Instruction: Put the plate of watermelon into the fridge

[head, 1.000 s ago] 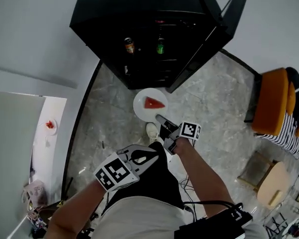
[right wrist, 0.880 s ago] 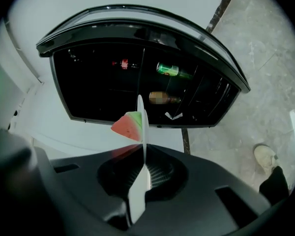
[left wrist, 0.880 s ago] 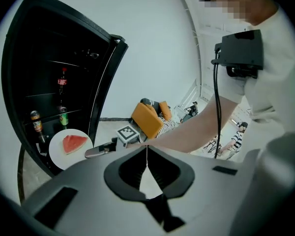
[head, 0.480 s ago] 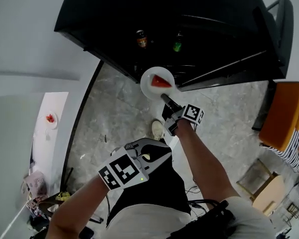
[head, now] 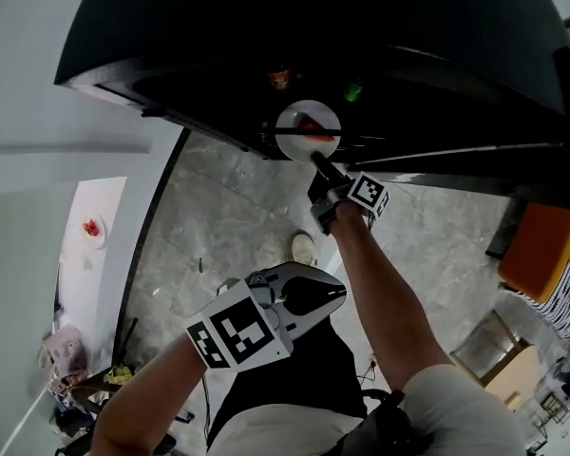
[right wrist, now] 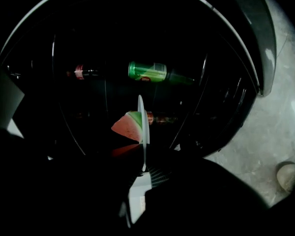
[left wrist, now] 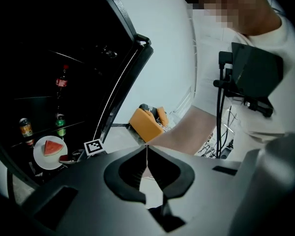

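Our right tool [head: 316, 160] clamps the rim of the round white plate [head: 291, 141], which carries a red watermelon wedge [head: 313, 124], at upper centre, at the black fridge [head: 427, 55] mouth. Our left tool [head: 331, 296] is clenched on nothing, lower centre.

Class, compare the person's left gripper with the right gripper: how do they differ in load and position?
The right gripper is clamped on the rim of the round white plate carrying a red watermelon wedge; the left gripper is shut on nothing. The right gripper reaches out to the open black fridge; the left gripper sits back near the person's waist. Shared: both have closed jaws.
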A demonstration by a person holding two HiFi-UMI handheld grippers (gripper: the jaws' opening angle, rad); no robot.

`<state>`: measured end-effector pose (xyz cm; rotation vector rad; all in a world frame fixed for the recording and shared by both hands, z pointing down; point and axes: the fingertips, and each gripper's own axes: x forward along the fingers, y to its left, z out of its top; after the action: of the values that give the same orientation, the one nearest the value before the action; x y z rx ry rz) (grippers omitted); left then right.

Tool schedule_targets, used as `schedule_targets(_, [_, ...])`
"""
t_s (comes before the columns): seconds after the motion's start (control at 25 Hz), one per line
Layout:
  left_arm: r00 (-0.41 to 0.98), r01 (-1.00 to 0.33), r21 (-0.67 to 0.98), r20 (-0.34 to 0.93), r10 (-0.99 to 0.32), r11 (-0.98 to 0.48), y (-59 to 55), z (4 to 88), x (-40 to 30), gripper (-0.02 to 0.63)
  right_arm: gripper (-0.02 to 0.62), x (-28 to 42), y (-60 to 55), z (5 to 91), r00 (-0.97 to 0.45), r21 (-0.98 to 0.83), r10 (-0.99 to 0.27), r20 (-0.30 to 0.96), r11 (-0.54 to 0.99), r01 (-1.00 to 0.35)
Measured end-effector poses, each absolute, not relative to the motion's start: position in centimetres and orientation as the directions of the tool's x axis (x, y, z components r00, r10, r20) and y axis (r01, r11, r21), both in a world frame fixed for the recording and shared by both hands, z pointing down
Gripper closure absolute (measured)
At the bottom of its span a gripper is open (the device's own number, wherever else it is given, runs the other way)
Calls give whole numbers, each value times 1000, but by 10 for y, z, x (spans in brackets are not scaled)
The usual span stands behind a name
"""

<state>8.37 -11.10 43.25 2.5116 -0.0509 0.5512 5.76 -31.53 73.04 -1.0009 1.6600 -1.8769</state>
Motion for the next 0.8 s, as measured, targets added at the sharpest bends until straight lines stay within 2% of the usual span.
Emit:
schedule_targets(0.52, [931, -155, 554, 360, 67, -818, -146, 453, 81, 591, 574, 58, -393, 764, -550, -965, -793, 261, -234, -120])
schedule_targets(0.8, [935, -169, 567, 351, 50, -806, -150, 460, 71, 589, 574, 65, -398, 790, -517, -949, -797, 313, -291, -126])
